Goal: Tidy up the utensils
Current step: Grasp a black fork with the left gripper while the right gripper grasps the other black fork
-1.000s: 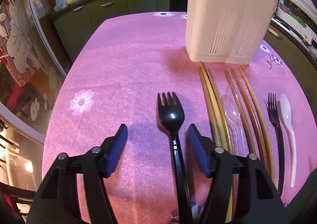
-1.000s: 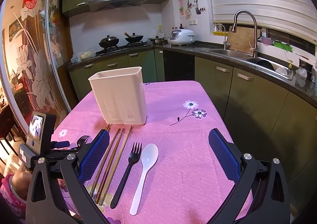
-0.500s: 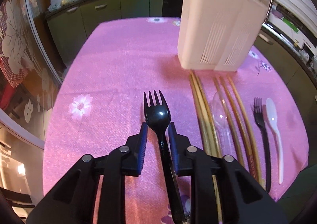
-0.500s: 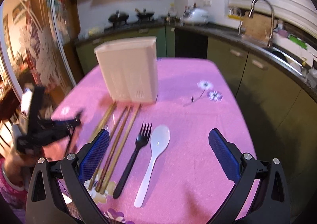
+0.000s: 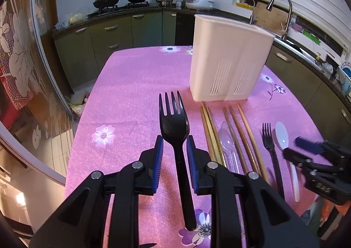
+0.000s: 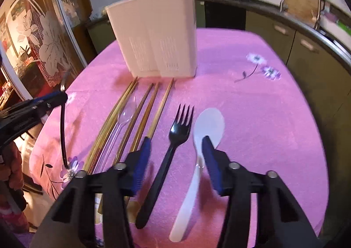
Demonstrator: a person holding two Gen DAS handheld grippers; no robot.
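Note:
My left gripper (image 5: 174,151) is shut on a black fork (image 5: 174,123) and holds it lifted above the pink tablecloth, tines pointing toward the white utensil holder (image 5: 228,61). That gripper and its fork (image 6: 62,129) show at the left of the right wrist view. My right gripper (image 6: 176,156) is open and low over a second black fork (image 6: 173,145), its fingers astride the handle; the right finger (image 6: 211,160) overlaps a white spoon (image 6: 208,125). Wooden chopsticks (image 6: 140,112) and a clear plastic spoon (image 6: 125,114) lie to the left.
The utensil holder (image 6: 158,35) stands at the far end of the row of utensils. The table's front edge (image 6: 241,241) is close under my right gripper. Kitchen counters, a sink tap (image 5: 283,7) and a glass door (image 5: 22,61) surround the table.
My left gripper closed on the black fork and lifted it off the cloth. My right gripper moved down and left over the second black fork and its jaws narrowed.

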